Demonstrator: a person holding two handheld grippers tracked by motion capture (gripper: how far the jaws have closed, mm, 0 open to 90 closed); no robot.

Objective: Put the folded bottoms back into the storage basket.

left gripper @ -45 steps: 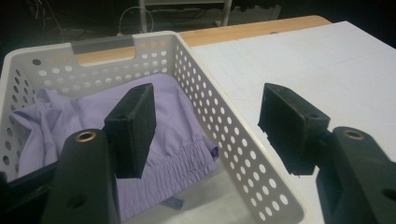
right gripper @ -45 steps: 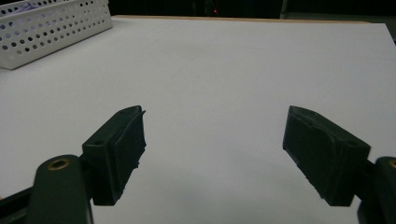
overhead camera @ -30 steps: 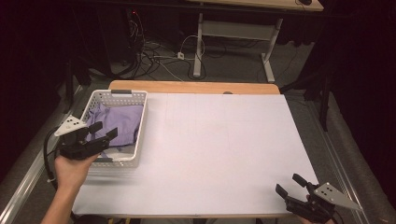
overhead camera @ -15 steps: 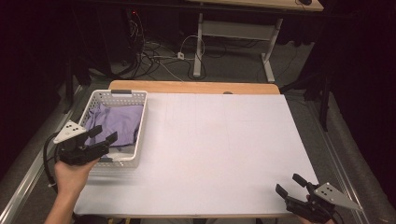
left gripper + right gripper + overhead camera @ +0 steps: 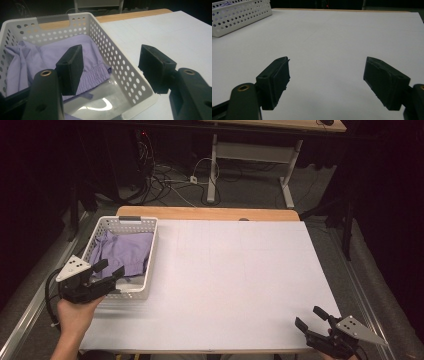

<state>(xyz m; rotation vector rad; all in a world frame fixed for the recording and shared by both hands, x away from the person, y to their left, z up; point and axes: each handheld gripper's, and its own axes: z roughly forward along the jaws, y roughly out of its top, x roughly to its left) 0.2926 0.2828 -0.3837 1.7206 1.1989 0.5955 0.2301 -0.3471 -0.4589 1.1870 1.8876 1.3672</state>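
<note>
A white perforated basket (image 5: 149,262) sits at the table's left side with a lilac garment (image 5: 125,251) crumpled inside. My left gripper (image 5: 110,268) hovers open over the basket's near end, jaws pointing into it. From the left gripper view, the garment (image 5: 45,57) with its elastic hem lies between and beyond the jaws, above the basket rim (image 5: 120,65), and nothing is held. My right gripper (image 5: 310,319) rests open and empty at the table's near right corner. Ahead of the right gripper (image 5: 325,80) lies bare white tabletop (image 5: 337,37).
The white table surface (image 5: 240,270) stretches wide between the two grippers. A wooden strip (image 5: 210,213) edges the far side. Beyond it stand desk legs (image 5: 214,165) and floor cables (image 5: 165,175). The basket (image 5: 237,15) shows at the far left in the right gripper view.
My left gripper has drawn back toward the near end of the basket and slightly left. The right gripper has stayed still.
</note>
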